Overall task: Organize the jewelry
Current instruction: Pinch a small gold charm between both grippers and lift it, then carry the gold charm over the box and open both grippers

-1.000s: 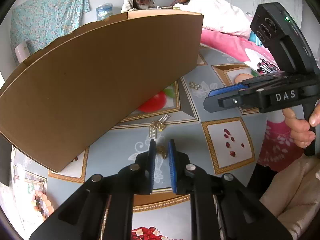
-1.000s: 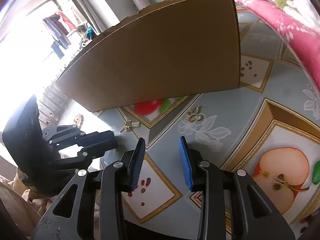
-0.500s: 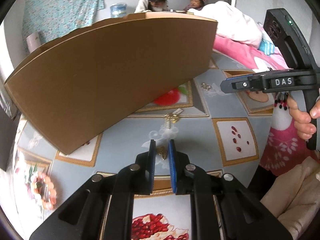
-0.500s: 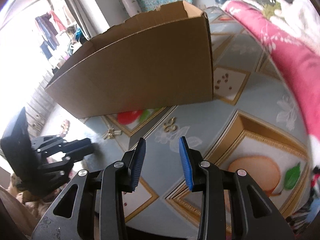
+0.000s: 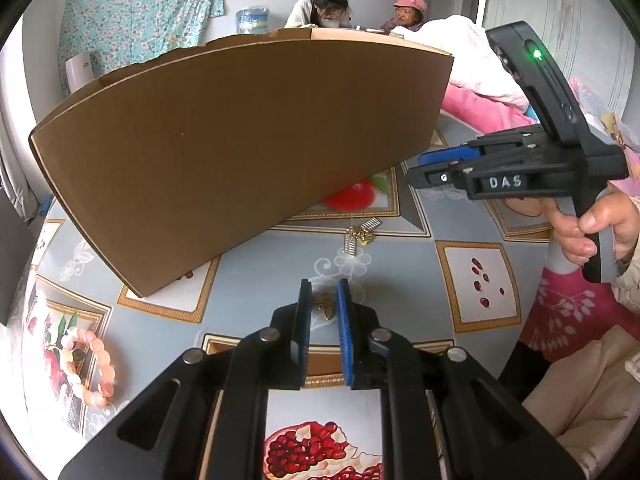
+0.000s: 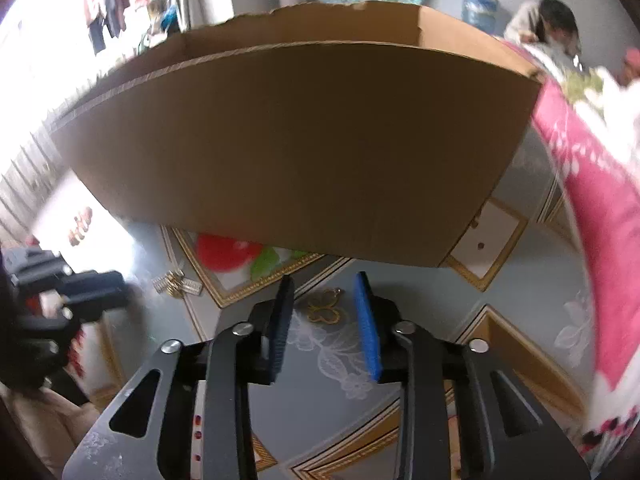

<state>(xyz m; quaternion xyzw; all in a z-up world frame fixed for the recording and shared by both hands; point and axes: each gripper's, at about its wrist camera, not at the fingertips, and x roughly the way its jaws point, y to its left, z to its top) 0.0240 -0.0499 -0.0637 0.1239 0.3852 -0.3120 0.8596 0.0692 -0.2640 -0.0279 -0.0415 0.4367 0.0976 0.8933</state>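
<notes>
My left gripper is shut on a small gold earring and holds it above the fruit-print tablecloth. A gold and silver jewelry piece lies on the cloth ahead of it; it also shows in the right wrist view. My right gripper is open, its blue pads on either side of a gold butterfly-shaped piece that lies on the cloth. A tall open cardboard box stands behind both grippers, and it fills the right wrist view.
A pink bead bracelet lies on the cloth at the left. Pink bedding borders the table on the right. Two people sit in the background. The right gripper's body hangs at the right of the left wrist view.
The left gripper has lifted away from the table with the earring. The right gripper has swung toward the box and come down around the butterfly piece.
</notes>
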